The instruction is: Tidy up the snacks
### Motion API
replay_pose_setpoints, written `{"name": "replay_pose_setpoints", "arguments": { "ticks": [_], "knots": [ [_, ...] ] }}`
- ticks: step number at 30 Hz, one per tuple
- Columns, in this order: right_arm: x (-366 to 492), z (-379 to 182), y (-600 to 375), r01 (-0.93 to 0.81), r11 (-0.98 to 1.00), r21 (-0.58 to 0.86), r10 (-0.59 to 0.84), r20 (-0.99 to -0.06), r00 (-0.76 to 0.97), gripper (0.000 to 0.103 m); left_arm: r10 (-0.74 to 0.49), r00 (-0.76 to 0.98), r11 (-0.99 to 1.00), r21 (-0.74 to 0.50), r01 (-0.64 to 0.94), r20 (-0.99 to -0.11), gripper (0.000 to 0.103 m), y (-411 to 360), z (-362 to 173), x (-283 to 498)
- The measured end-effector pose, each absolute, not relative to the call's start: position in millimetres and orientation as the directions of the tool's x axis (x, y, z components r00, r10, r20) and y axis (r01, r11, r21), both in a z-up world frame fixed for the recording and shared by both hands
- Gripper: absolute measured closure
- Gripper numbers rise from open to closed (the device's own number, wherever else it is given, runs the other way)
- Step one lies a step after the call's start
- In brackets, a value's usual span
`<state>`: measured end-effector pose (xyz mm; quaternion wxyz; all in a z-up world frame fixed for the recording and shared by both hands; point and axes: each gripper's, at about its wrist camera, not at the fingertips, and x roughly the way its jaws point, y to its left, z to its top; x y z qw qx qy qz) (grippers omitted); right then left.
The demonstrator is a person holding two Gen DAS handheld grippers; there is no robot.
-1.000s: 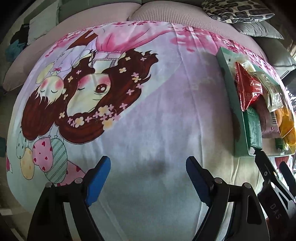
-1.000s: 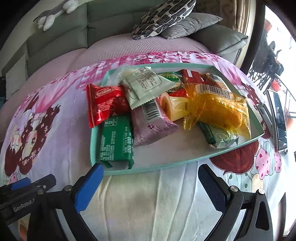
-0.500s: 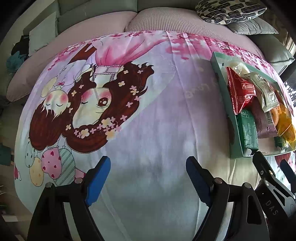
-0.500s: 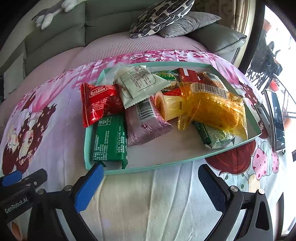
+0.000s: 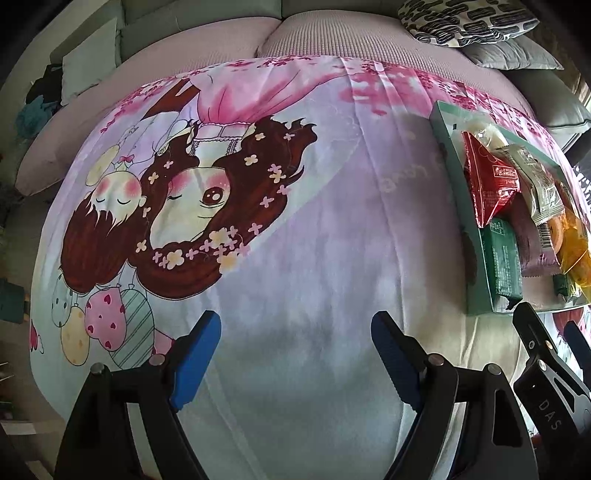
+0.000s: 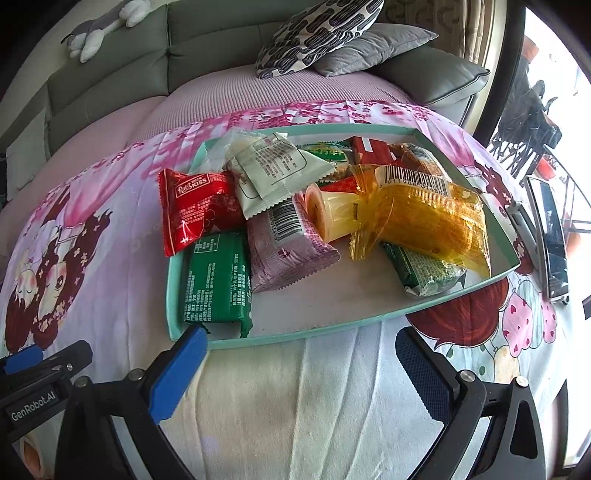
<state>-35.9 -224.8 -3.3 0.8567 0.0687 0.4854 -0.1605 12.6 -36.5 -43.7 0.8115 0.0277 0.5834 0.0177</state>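
Note:
A teal tray [image 6: 306, 330] sits on a cartoon-print cloth and holds several snack packets: a red one [image 6: 192, 210] hanging over the left rim, a green one [image 6: 216, 280], a purple one [image 6: 286, 247], a white one [image 6: 277, 171] and a yellow one [image 6: 424, 218]. My right gripper [image 6: 299, 365] is open and empty just in front of the tray's near edge. My left gripper [image 5: 295, 354] is open and empty over bare cloth, left of the tray [image 5: 476, 291]. The red packet [image 5: 489, 184] and green packet [image 5: 504, 262] show at that view's right edge.
The cloth [image 5: 314, 221] covers a round cushioned seat. A grey sofa with patterned and grey pillows [image 6: 317, 33] stands behind. A plush toy [image 6: 99, 29] lies on the sofa back. A phone [image 6: 552, 236] stands at the right.
Both grippers have pulled back slightly, so the tray and cloth sit a little farther off. Both stay open and empty.

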Motion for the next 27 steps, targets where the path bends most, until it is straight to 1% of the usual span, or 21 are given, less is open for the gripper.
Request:
{"name": "replay_pose_setpoints", "arguments": {
  "ticks": [27],
  "knots": [
    [-36.4,-3.7,-226.1,0.349,0.936,-0.037,-0.211,-0.855,0.475,0.0,0.059,0.318,0.998,0.064,0.005,-0.946,0.019,-33.5,-45.0,13.1]
  ]
}}
